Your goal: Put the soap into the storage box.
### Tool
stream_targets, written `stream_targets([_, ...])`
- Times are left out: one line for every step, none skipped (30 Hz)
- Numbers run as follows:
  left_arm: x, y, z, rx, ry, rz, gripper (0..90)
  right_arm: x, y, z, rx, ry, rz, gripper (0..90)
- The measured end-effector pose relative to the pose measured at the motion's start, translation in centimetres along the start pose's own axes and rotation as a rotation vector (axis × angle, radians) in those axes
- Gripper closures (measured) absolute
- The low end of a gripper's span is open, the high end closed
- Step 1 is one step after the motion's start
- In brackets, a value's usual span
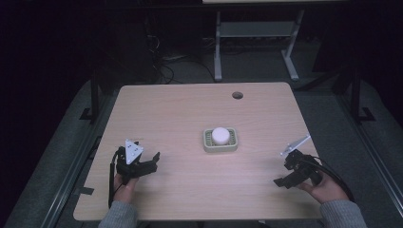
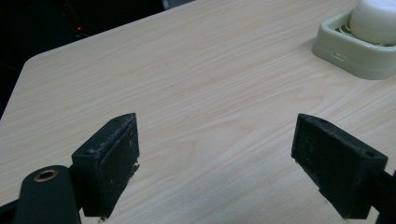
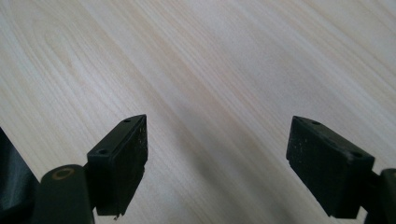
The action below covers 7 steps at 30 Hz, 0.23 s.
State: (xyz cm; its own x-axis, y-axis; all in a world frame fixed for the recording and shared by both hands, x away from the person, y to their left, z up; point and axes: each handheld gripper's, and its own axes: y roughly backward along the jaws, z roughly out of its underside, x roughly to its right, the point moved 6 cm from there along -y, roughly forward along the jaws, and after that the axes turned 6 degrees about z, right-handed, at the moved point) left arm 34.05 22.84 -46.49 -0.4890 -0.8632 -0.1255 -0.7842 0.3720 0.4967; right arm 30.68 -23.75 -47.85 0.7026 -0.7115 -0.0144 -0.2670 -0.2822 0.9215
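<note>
A pale green tray (image 1: 220, 141) sits a little right of the middle of the high view on the wooden worktop (image 1: 190, 109), with a white round lump (image 1: 220, 135) resting in it. The left gripper (image 1: 151, 161) is held low in the lower left of that frame, well apart from the tray, its jaws spread wide and grasping nothing. In the left gripper view the tray (image 2: 345, 46) and the white lump (image 2: 376, 21) show in the upper right corner, beyond the right-hand jaw. The right gripper (image 1: 281, 181) is in the lower right of the high view, also well apart from the tray; the right gripper view shows its jaws released over bare wood
</note>
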Motion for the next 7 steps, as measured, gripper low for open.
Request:
stream_targets([0.00,0.00,-0.01,0.001,0.000,-0.001,14.8,-0.13,0.00,0.14,-0.001,-0.004,-0.001,20.0])
stream_targets([0.01,0.02,-0.03,0.001,0.000,0.000,14.8,-0.17,-0.02,0.21,0.002,-0.001,0.002,20.0])
stream_targets([0.02,0.01,-0.03,0.001,-0.002,0.000,14.8,-0.32,-0.02,0.32,0.001,-0.002,0.001,20.0])
stream_targets([0.06,-0.02,-0.03,0.001,-0.001,0.000,14.8,-0.38,-0.04,0.37,0.003,0.000,0.002,20.0])
stream_targets([0.08,-0.05,-0.04,0.002,-0.004,0.000,14.8,-0.46,-0.04,0.42,0.006,0.003,0.000,20.0])
stream_targets([0.11,-0.12,-0.04,0.005,-0.003,0.000,14.8,-0.53,-0.07,0.45,0.010,0.003,0.002,19.9])
stream_targets([0.11,-0.16,-0.02,0.001,-0.006,0.000,14.8,-0.65,-0.04,0.48,0.009,0.005,0.000,19.9])
